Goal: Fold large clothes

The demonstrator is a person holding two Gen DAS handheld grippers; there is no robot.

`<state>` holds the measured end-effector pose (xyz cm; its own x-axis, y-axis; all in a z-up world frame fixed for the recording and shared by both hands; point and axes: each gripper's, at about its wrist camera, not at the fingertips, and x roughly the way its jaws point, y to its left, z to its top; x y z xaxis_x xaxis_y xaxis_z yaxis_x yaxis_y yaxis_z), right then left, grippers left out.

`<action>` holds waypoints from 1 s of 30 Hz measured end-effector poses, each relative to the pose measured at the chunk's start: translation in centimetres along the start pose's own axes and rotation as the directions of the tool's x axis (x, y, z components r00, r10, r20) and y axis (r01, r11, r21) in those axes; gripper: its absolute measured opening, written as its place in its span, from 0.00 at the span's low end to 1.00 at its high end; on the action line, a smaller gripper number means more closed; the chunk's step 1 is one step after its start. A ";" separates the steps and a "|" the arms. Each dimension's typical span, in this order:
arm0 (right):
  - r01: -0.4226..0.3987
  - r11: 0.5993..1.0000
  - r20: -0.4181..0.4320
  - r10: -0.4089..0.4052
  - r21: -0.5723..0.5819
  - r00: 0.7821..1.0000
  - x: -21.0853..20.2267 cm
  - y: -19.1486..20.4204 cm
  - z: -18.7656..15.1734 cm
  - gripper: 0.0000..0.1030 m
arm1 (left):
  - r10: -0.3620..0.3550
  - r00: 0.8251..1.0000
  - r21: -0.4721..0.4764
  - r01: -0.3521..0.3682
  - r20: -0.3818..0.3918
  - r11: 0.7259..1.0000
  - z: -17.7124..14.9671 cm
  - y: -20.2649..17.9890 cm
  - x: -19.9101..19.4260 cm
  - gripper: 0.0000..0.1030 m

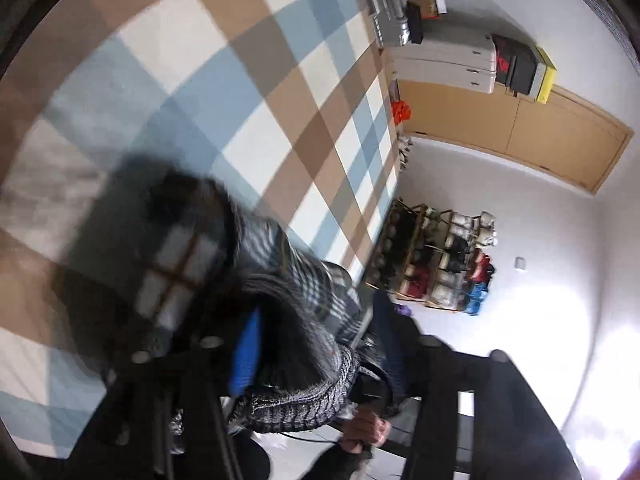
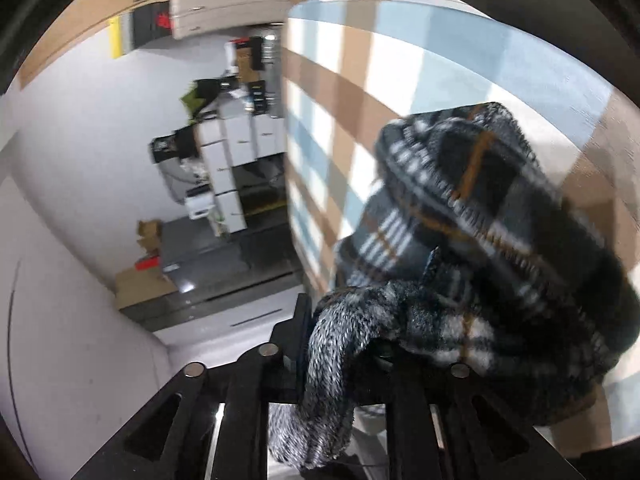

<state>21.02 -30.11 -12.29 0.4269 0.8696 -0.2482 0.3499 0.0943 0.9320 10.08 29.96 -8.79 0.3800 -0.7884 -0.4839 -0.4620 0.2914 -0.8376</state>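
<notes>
- Your work surface (image 1: 248, 92) is a large checked cover in blue, tan and white; it fills the upper left of the left wrist view and the upper right of the right wrist view (image 2: 400, 72).
- The plaid garment (image 1: 280, 272), dark with white and thin orange lines, lies bunched on that cover at lower centre of the left view; its grey knit hem (image 1: 308, 404) hangs nearest the lens.
- Your left gripper (image 1: 320, 360) stands spread, with a blue pad on the left finger (image 1: 248, 352) and the cloth between the fingers; motion blur hides whether the pads still press it, so it looks loose at best.
- Your right gripper (image 2: 344, 344) has its jaws close together around the grey knit edge (image 2: 336, 344), pinching it, while the plaid bulk (image 2: 480, 220) mounds to the right.
- Beyond the surface's edge you have white walls, a tan wooden door (image 1: 520, 128) and a shoe rack (image 1: 436, 260) at right of the left view.
- White drawer units (image 2: 232, 160) and cardboard boxes (image 2: 144, 280) on a grey floor sit at left of the right view.
</notes>
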 end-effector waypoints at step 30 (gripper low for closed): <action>0.587 0.111 0.360 -0.694 -0.802 0.624 3.5 4.6 -11.2 0.61 | 0.331 0.942 0.409 -0.320 0.047 0.854 -11.3 3.2 -0.8 0.59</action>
<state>14.80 -21.19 -5.94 0.3241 0.3024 -0.8964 -0.3798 0.9094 0.1695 -0.79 25.40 -8.15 0.2427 -0.6211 -0.7452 -0.1884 0.7234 -0.6642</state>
